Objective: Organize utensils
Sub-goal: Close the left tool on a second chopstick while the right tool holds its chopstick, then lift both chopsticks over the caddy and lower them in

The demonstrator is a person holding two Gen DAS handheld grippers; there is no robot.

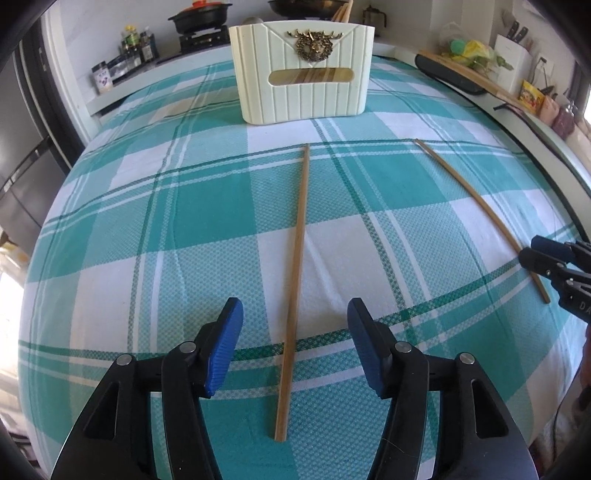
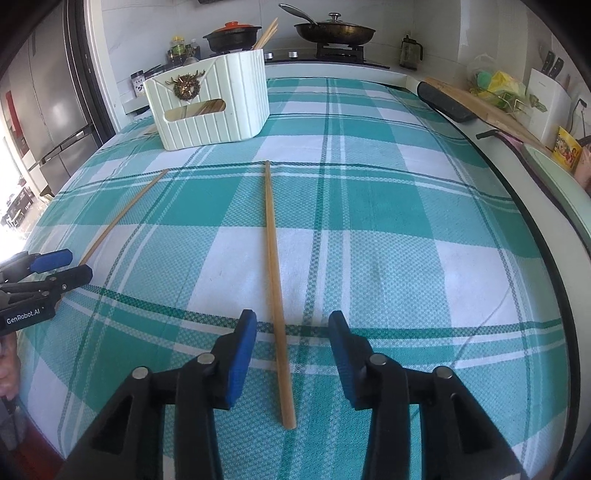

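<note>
Two wooden chopsticks lie on a teal checked tablecloth [image 1: 184, 206]. The left chopstick [image 1: 294, 291] runs between the open jaws of my left gripper [image 1: 295, 314]; it also shows in the right wrist view [image 2: 122, 216]. The right chopstick [image 2: 275, 280] runs between the open jaws of my right gripper [image 2: 292, 325]; it also shows in the left wrist view [image 1: 476, 206]. A cream utensil holder [image 1: 303, 70] with a brass stag emblem stands at the far side and holds several chopsticks [image 2: 266, 33]. Neither gripper holds anything.
Behind the table is a stove with a black pot [image 1: 201, 16] and a pan [image 2: 334, 31], plus sauce bottles [image 1: 136, 42]. A wooden board [image 2: 476, 103] and a knife block [image 2: 550, 96] are at the right. The table edge curves along the right.
</note>
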